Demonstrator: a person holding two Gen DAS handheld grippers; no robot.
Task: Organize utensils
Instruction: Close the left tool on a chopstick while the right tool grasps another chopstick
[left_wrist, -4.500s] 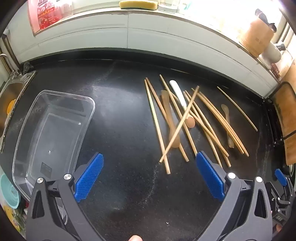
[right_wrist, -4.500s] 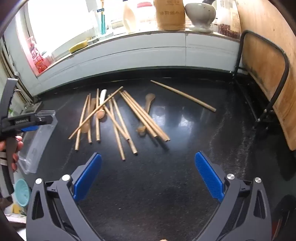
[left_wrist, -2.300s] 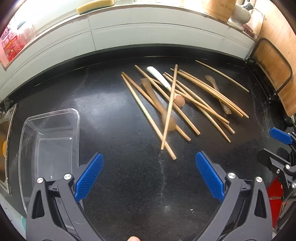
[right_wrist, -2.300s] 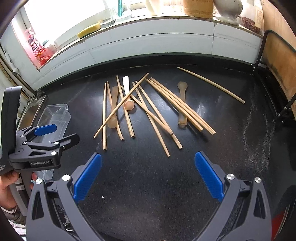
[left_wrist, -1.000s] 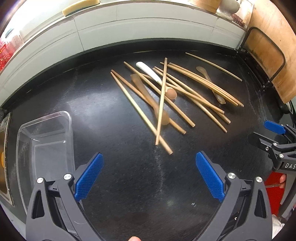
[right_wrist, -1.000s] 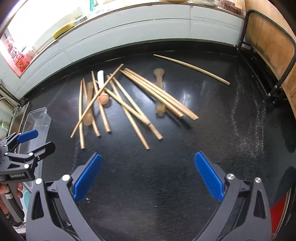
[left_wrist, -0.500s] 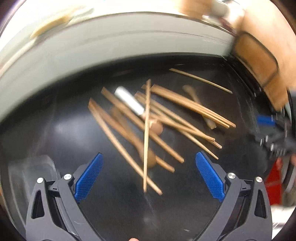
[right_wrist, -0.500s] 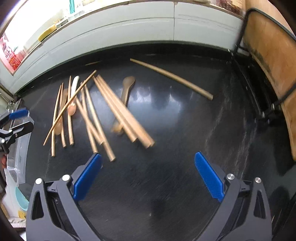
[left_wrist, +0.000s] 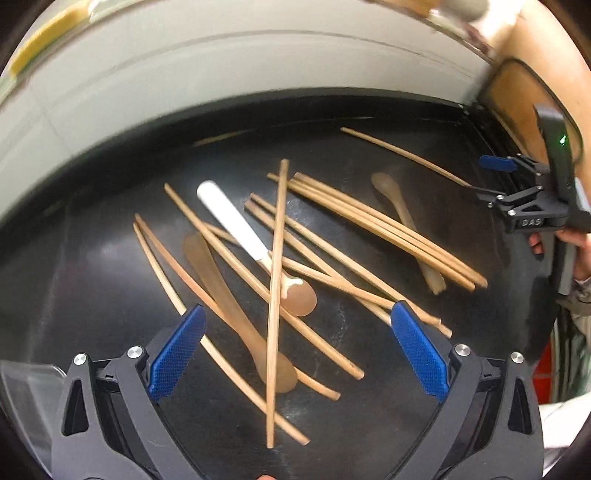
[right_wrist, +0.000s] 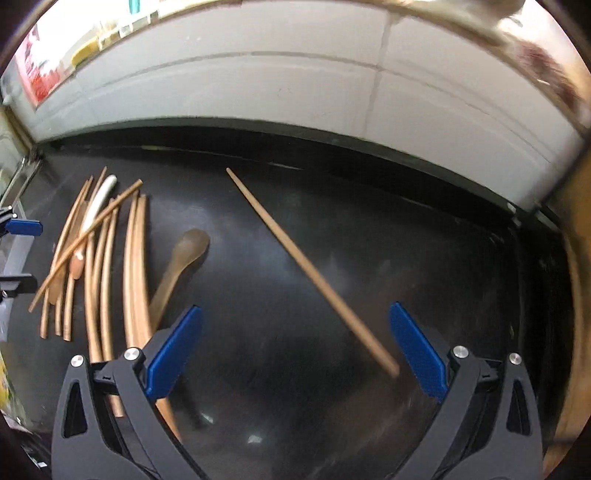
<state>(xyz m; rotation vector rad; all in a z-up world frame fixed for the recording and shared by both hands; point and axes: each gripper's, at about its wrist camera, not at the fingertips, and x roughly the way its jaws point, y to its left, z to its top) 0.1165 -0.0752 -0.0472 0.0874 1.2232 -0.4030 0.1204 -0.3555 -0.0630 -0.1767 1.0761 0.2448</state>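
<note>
Between the spread blue pads of my left gripper (left_wrist: 295, 354) lies the near end of the utensil pile, on the black countertop (left_wrist: 92, 280). Both jaws stand wide apart and grip nothing. One long chopstick (left_wrist: 276, 295) runs almost straight away from me, across the top of the heap, its near tip low in the gap between the pads. Under it lie a wooden spoon (left_wrist: 236, 314) with its bowl toward me and a white-handled spoon (left_wrist: 251, 240) whose brown bowl sits just beside the chopstick. More chopsticks fan out to either side, crossing one another; a tight bundle of chopsticks (left_wrist: 380, 229) slants away to the right, lying over a second wooden spoon (left_wrist: 402, 221). At the lower left corner, a clear plastic container (left_wrist: 26, 384) shows only its edge.

My right gripper (right_wrist: 295, 350) is likewise wide open and empty. A single chopstick (right_wrist: 310, 269) lies apart from the rest, running diagonally with its near end just inside the right pad. The heap itself lies off to the left in this view, with the second wooden spoon's bowl (right_wrist: 192, 243) nearest the middle and its handle passing behind the left pad. From the left wrist view, my right hand (left_wrist: 580, 251) and its gripper hang at the far right edge of the counter.
</note>
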